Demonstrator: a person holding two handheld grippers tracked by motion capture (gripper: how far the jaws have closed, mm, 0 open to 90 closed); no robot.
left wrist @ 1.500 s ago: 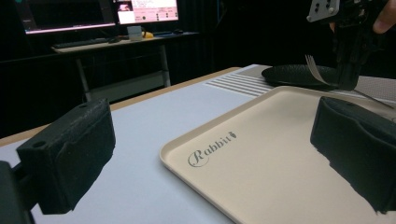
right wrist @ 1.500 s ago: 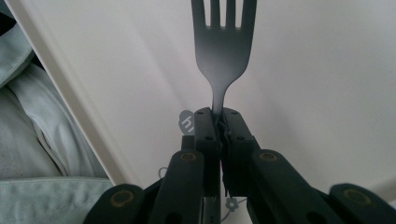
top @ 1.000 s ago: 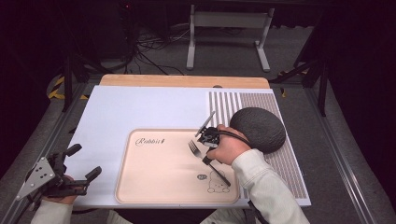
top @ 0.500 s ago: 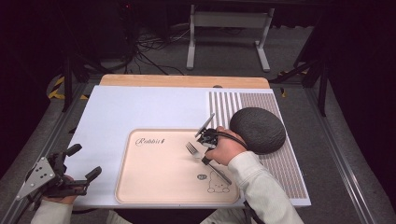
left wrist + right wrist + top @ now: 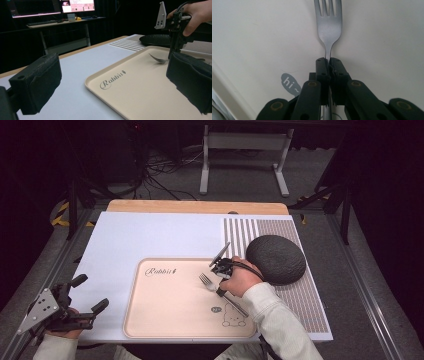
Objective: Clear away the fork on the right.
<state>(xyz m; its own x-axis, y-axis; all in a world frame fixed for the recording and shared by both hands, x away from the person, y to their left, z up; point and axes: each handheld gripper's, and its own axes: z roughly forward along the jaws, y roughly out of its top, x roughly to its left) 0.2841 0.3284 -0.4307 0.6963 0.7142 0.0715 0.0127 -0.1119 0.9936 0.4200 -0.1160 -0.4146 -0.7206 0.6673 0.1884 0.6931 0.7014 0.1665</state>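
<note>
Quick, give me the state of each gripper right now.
Left gripper: open, holding nothing, beside the tray.
Right gripper: closed on the fork by its neck, over the tray.

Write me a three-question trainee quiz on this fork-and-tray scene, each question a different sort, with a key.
1. True or false: the right gripper is shut on the fork.
2. Multiple choice: the fork's tines hang over A) the striped mat, B) the beige tray, C) the dark round dish.
3. Fill in: the left gripper, beside the table's near left corner, has its jaws ____.

Key: 1 true, the pads clamp the fork's neck. 2 B. 3 open, with nothing between them.
</note>
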